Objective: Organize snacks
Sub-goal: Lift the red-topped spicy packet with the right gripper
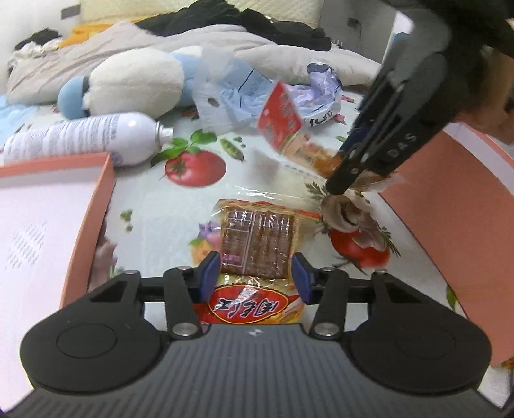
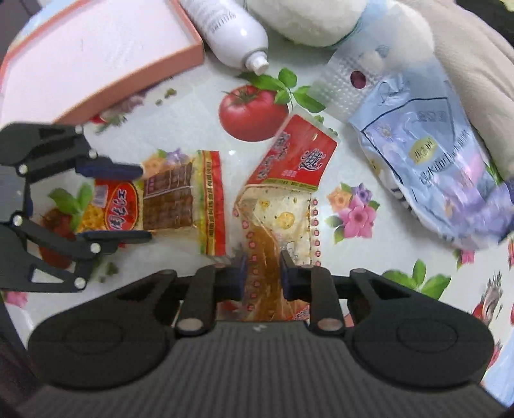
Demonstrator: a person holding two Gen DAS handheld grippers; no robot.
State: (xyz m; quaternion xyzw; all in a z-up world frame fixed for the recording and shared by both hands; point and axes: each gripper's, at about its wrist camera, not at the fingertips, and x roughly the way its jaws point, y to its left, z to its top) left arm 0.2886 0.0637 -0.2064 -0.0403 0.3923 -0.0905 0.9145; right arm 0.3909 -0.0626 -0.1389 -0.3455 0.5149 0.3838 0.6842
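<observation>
- The left gripper (image 1: 256, 277) pointed down at the tablecloth (image 1: 180, 205), its blue pads (image 1: 212, 273) against both long edges of the brown snack pack (image 1: 257, 244); it gripped that pack.
- In the right wrist view the same left gripper (image 2: 144, 202) entered from 9 o'clock, one finger along each side of the brown snack pack (image 2: 167, 199).
- The right gripper (image 2: 261, 273) was closed on the clear end of the red snack pack (image 2: 282, 199), which was pinched narrow between the pads (image 2: 287, 273).
- In the left wrist view the right gripper (image 1: 340, 183) came in from 2 o'clock with the red snack pack (image 1: 289, 128) hanging tilted from its tips, blurred and off the cloth.
- In the right wrist view the two packs lay side by side, the brown one at 9 o'clock of the red one, apart.
- A pink box (image 2: 96, 58) lay at 11 o'clock in the right wrist view, with a white spray can (image 2: 231, 35) on its side just beside it.
- A pale blue bag (image 2: 427, 154) lay at 2 o'clock, partly over a white plush toy (image 2: 308, 22).
- In the left wrist view a second pink box wall (image 1: 449, 199) stood at 3 o'clock.
- The cloth carried printed tomatoes and flowers.
</observation>
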